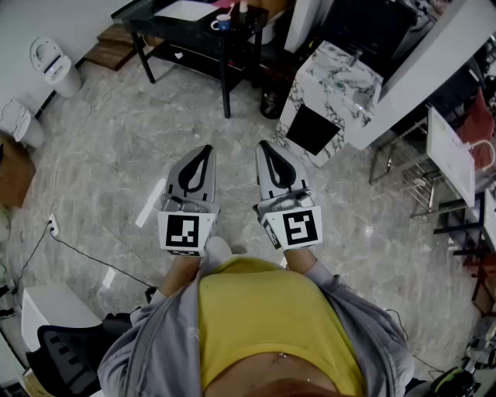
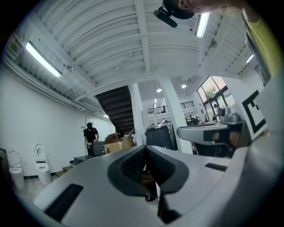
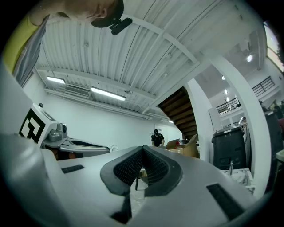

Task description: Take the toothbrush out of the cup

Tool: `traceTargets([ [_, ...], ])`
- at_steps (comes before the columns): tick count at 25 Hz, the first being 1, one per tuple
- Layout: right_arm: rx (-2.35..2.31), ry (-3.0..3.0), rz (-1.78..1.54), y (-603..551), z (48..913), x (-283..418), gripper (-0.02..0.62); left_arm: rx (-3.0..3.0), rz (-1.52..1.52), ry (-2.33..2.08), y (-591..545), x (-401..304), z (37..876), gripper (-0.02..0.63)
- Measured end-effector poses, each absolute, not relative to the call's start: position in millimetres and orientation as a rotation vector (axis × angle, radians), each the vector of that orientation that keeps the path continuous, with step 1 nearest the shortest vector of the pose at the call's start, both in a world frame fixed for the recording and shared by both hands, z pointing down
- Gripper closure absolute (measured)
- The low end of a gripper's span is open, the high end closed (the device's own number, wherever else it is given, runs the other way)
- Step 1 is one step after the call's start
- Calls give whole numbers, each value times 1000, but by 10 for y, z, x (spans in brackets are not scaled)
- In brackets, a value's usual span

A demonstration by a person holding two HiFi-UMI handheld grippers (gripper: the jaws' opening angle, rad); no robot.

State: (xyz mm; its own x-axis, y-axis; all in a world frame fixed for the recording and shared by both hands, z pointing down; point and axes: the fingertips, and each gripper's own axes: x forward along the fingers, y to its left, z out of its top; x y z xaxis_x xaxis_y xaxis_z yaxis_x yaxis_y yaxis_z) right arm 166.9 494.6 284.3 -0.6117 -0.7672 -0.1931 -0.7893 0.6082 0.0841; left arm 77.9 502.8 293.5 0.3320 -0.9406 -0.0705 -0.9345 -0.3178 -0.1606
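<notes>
You hold the grey left gripper (image 1: 204, 151) and grey right gripper (image 1: 264, 147) side by side over the grey marbled floor (image 1: 101, 139), both jaws together and empty.

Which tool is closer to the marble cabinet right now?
Right. The right tool is down-left of the marble cabinet in the head view; the left tool lies farther left.

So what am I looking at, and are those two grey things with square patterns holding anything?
No robot here: a person holds a two-jaw tool in each hand, the left tool and the right tool. The patterned cubes are part of them. One picture comes from a camera on the person's head, looking down; the other two from cameras riding on each tool. Both tools are closed and empty. A cup stands on the black table ahead.
</notes>
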Motion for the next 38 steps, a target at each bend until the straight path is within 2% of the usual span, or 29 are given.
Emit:
traceTargets([
  [10, -1289, 2687, 227, 4439, 3001, 1562, 588, -2429, -56, 1714, 4517, 664, 3128, 604],
  [28, -1371, 2703, 277, 2204, 2988, 517, 521, -2460, -34, 1631, 2313, -394, 3123, 604],
  [38, -1390, 2715, 248, 1564, 3108, 231, 509, -2517, -26, 1589, 1668, -558, 3219, 604],
])
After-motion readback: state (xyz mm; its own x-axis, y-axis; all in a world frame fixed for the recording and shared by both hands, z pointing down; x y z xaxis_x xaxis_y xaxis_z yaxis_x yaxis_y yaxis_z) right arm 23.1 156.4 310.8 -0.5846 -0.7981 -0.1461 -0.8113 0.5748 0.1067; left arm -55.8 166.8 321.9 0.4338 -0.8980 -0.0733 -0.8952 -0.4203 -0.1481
